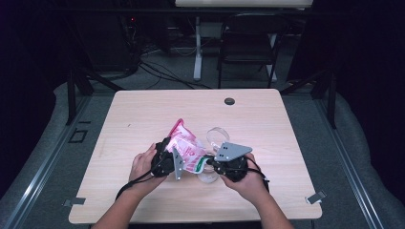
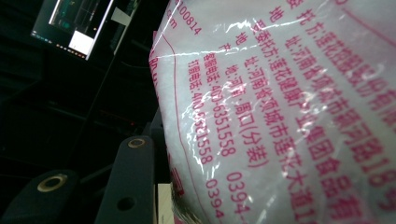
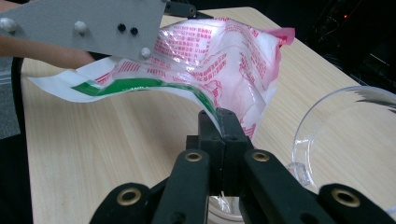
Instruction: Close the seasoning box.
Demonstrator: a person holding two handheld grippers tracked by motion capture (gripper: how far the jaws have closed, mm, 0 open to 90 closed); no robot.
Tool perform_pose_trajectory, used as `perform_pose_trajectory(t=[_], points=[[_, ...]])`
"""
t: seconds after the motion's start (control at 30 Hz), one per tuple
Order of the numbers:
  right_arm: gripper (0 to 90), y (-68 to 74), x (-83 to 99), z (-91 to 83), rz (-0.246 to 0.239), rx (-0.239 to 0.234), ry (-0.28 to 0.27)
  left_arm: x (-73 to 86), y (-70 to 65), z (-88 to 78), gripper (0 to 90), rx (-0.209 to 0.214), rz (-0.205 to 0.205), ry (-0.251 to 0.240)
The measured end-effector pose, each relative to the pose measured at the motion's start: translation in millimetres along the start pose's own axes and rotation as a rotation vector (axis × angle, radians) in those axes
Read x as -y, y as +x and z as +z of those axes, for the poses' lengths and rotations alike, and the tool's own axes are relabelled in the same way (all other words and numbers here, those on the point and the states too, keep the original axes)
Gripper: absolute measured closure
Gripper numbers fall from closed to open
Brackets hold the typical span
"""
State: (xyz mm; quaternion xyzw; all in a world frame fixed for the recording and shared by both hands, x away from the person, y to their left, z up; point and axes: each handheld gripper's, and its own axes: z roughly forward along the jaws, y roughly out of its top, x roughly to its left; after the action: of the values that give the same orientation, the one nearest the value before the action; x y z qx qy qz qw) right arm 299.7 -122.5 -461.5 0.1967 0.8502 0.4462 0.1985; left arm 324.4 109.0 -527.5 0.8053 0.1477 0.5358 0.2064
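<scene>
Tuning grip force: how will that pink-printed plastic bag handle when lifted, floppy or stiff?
Likely floppy: the bag sags and creases between the left hand-held gripper and right hand-held gripper. Probably slippery, given its glossy film. White contents may shift, so the weight could swing.

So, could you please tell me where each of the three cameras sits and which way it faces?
High view: above the person's side, looking forward and down on the table; both hands and forearms show.
Left gripper view: on the left gripper, facing the printed bag close up; one black jaw shows.
Right gripper view: on the right gripper, looking along its shut jaws pinching the bag's edge, clear container beside.
All views share the bag.
</scene>
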Motion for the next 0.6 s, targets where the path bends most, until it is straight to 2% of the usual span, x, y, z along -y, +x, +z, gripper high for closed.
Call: perform_pose_trajectory(t=[0.17, 0.23, 0.47, 0.5, 0.6], points=[[90.0, 0.9, 0.8, 1.7, -0.006, 0.005, 0.005, 0.8, -0.3, 0.0, 59.7, -0.018, 0.019, -0.001], [90.0, 1.2, 1.3, 2.3, -0.009, 0.008, 0.01, 1.0, -0.8, -0.4, 59.7, -0.026, 0.038, 0.006], [90.0, 0.6, 4.4, 4.0, -0.007, 0.007, 0.024, 1.9, -6.0, 0.0, 59.8, -0.04, 0.05, 0.0], [90.0, 0.7, 4.7, 4.2, -0.007, 0.006, 0.025, 1.9, -5.2, -1.1, 59.8, -0.042, 0.071, 0.014], [90.0, 1.8, 5.5, 4.6, -0.008, 0.005, 0.025, 2.5, -6.8, -1.3, 59.8, -0.046, 0.064, 0.007]])
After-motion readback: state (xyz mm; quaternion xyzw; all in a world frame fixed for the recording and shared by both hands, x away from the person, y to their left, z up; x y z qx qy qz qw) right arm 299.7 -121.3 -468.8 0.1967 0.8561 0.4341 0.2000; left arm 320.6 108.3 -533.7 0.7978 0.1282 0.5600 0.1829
